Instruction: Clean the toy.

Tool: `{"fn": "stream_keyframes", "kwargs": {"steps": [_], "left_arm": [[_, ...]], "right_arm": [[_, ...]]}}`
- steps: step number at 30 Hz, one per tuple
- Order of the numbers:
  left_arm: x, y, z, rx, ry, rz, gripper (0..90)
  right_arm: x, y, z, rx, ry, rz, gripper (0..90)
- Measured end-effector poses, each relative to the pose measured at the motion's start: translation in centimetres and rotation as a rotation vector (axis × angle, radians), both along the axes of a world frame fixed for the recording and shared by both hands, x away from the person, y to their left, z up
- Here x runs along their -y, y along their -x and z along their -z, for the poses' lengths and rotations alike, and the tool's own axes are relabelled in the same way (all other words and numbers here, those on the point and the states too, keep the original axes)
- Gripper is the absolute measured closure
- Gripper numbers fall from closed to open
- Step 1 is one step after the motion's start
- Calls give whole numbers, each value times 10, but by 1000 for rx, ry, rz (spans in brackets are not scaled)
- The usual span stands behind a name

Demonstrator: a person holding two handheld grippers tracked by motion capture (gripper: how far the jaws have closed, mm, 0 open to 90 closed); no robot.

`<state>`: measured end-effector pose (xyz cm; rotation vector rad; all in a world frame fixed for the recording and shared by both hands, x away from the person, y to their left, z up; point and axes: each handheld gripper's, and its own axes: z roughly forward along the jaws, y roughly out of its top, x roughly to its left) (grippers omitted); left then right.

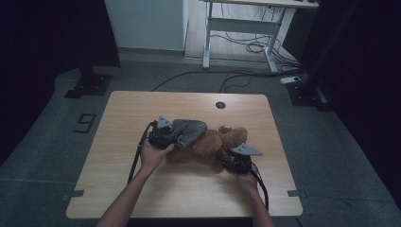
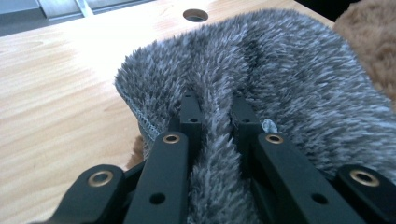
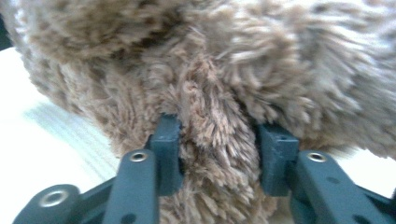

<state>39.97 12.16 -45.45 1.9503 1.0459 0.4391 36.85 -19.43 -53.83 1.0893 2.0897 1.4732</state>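
Pale wooden worktop (image 1: 142, 189) in a dim room, with a metal-framed desk and loose cables on the floor beyond it. A brown plush bear (image 1: 213, 144) lies across the middle of the worktop, its long axis running roughly left to right, head toward the far right. A grey fleece garment (image 1: 189, 130) covers the bear's left end, apparently partly drawn over it, though from above the exact overlap is hard to judge. The left gripper (image 2: 214, 116) sits at the garment's near-left edge, its jaws nearly together and pinching a ridge of grey pile between them; the stitched hem shows just left of the jaws. The right gripper (image 3: 219, 135) meets the bear from the near right, jaws part-way apart with a fold of brown fur between them; the pads appear to press its flanks.

Key relation: the garment lies between the left jaws and the bear's body, so any further pull runs along the bear's long axis, with the right jaws as the anchor at the opposite end.
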Motion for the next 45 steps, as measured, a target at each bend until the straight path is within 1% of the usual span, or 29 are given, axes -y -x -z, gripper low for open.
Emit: {"fn": "stream_keyframes", "kwargs": {"steps": [1, 2, 3, 4, 5, 7, 8, 9, 11, 13, 16, 18, 19, 20, 22, 24, 26, 29, 30, 31, 32, 34, 35, 36, 37, 38, 40, 42, 45], "left_arm": [[0, 0, 0, 0, 0, 0, 793], [-5, 7, 3, 2, 19, 10, 793], [-7, 10, 3, 8, 20, 18, 793], [-9, 14, 4, 13, 25, 23, 793], [-9, 17, 5, 18, 27, 26, 793], [-10, 25, 7, 30, 32, 31, 793], [-10, 29, 7, 33, 36, 39, 793], [-11, 32, 8, 39, 39, 48, 792], [-13, 38, 10, 44, 50, 63, 792], [-15, 44, 12, 45, 70, 75, 791], [-15, 52, 14, 45, 81, 86, 790], [-14, 57, 16, 47, 82, 100, 790], [-14, 57, 16, 47, 82, 100, 790], [-13, 62, 18, 44, 85, 116, 790], [-12, 66, 19, 40, 90, 131, 790], [-13, 69, 22, 40, 95, 137, 790], [-13, 72, 24, 36, 98, 143, 790], [-14, 76, 28, 36, 89, 148, 791], [-14, 77, 29, 34, 90, 151, 792], [-14, 77, 29, 34, 90, 151, 792], [-16, 80, 30, 21, 92, 163, 792], [-16, 82, 32, 15, 89, 173, 792], [-16, 83, 33, 16, 87, 175, 792], [-16, 83, 33, 16, 87, 175, 792], [-15, 83, 33, 20, 81, 174, 792], [-13, 83, 34, 25, 77, 172, 793], [-9, 77, 34, 34, 63, 158, 793], [-6, 70, 34, 39, 55, 144, 793], [-5, 54, 33, 38, 56, 113, 793]], "right_arm": [[0, 0, 0, 0, 0, 0, 540], [2, 2, -1, -12, -6, -15, 499], [3, 3, -1, -16, -11, -21, 474], [5, 5, -1, -25, -25, -24, 440], [8, 7, -1, -43, -40, -29, 435], [17, 14, -3, -64, -86, -43, 437], [23, 18, -6, -58, -102, -42, 434], [29, 23, -9, -52, -118, -29, 401], [43, 30, -17, -48, -175, -6, 351], [54, 35, -27, -33, -170, 22, 292], [63, 37, -48, -28, -167, 56, 217], [65, 37, -63, 3, -160, 80, 197], [66, 36, -70, 11, -164, 77, 196], [65, 34, -76, 13, -158, 72, 192], [61, 28, -83, 6, -131, 58, 191], [54, 21, -81, -21, -103, 34, 190], [44, 16, -73, -58, -64, -2, 191], [29, 16, -57, -104, -12, -29, 163], [26, 16, -51, -122, -2, -45, 158], [26, 16, -51, -122, -2, -45, 158], [19, 20, -37, -164, 48, -82, 159], [17, 22, -26, -188, 59, -84, 193], [16, 23, -21, -198, 54, -84, 223], [16, 23, -21, -198, 54, -84, 223], [15, 24, -17, -200, 53, -84, 256], [13, 26, -11, -198, 50, -60, 329], [10, 25, -9, -176, 68, -35, 362], [5, 22, -8, -143, 93, 4, 390], [0, 14, -6, -121, 85, 59, 410]]}}
